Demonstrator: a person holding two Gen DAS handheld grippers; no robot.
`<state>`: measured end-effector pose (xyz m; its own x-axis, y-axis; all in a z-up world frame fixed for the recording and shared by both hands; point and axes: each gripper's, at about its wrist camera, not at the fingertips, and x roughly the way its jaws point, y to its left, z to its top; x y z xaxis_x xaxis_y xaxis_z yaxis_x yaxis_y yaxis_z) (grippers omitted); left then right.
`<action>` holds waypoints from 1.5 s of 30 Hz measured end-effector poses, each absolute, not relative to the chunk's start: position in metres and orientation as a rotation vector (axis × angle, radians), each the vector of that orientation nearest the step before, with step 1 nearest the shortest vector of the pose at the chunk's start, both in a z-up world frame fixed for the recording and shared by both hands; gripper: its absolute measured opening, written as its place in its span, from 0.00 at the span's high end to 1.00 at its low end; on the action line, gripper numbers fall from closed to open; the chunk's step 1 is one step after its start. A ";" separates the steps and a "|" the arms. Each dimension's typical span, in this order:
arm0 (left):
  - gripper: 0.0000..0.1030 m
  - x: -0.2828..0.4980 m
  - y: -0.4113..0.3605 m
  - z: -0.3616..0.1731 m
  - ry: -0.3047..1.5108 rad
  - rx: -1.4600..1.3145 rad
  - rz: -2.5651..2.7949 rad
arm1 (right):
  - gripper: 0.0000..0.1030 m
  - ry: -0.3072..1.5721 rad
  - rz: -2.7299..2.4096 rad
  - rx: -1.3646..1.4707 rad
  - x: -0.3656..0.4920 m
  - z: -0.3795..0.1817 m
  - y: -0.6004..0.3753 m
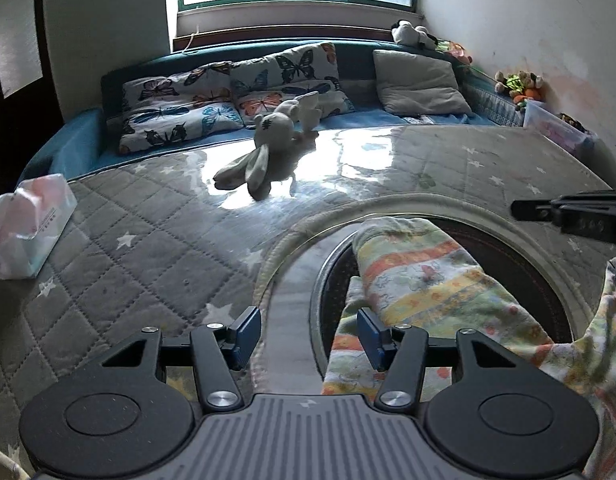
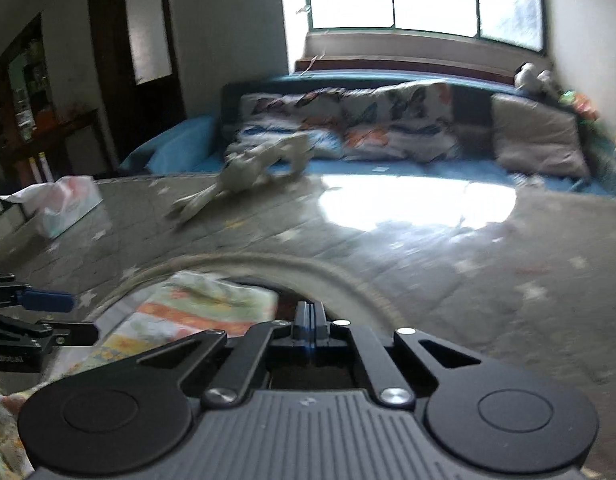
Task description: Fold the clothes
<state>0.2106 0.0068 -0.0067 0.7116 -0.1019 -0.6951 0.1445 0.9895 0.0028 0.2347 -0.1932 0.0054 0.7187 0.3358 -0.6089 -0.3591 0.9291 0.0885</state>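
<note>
The one striped garment (image 1: 427, 280) lies across the round dark opening (image 1: 507, 248) in the quilted table cover (image 1: 128, 248), so folding looks barely begun. The left gripper (image 1: 308, 336) stands spread at the garment's near edge and must pinch it; the right gripper (image 2: 309, 320) is pressed together, apparently on nothing. Beyond the opening: one toy rabbit (image 1: 268, 148), one tissue pack (image 1: 32, 224).
</note>
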 end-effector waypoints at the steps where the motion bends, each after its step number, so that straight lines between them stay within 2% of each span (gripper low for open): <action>1: 0.45 0.212 0.005 -0.007 0.769 0.063 -0.139 | 1.00 0.680 0.387 -0.022 0.236 0.006 -0.198; 13: 0.49 0.214 -0.005 -0.012 0.790 0.061 -0.184 | 0.90 0.759 0.498 -0.003 0.254 -0.017 -0.168; 18: 0.49 0.217 0.000 -0.013 0.795 0.053 -0.169 | 0.76 0.768 0.506 -0.007 0.259 -0.024 -0.157; 22: 0.49 0.219 -0.003 -0.016 0.807 0.070 -0.166 | 0.79 0.777 0.503 -0.016 0.258 -0.029 -0.153; 23: 0.49 0.219 -0.003 -0.016 0.809 0.069 -0.162 | 0.92 0.777 0.502 -0.019 0.258 -0.029 -0.152; 24: 0.49 0.219 -0.003 -0.015 0.809 0.068 -0.159 | 0.98 0.772 0.494 -0.020 0.256 -0.028 -0.152; 37: 0.47 0.231 -0.012 -0.020 0.814 0.109 -0.156 | 0.99 0.616 0.350 -0.053 0.221 0.013 -0.211; 41: 0.50 0.236 -0.013 -0.030 0.824 0.092 -0.168 | 0.99 0.652 0.364 -0.019 0.224 0.010 -0.225; 42: 0.53 0.236 -0.013 -0.030 0.821 0.091 -0.176 | 0.97 0.659 0.378 -0.012 0.225 0.009 -0.225; 44: 0.64 0.236 -0.014 -0.030 0.813 0.093 -0.200 | 0.95 0.676 0.402 0.012 0.229 0.005 -0.221; 45: 0.74 0.235 -0.016 -0.030 0.809 0.099 -0.213 | 0.94 0.686 0.419 0.023 0.232 0.003 -0.217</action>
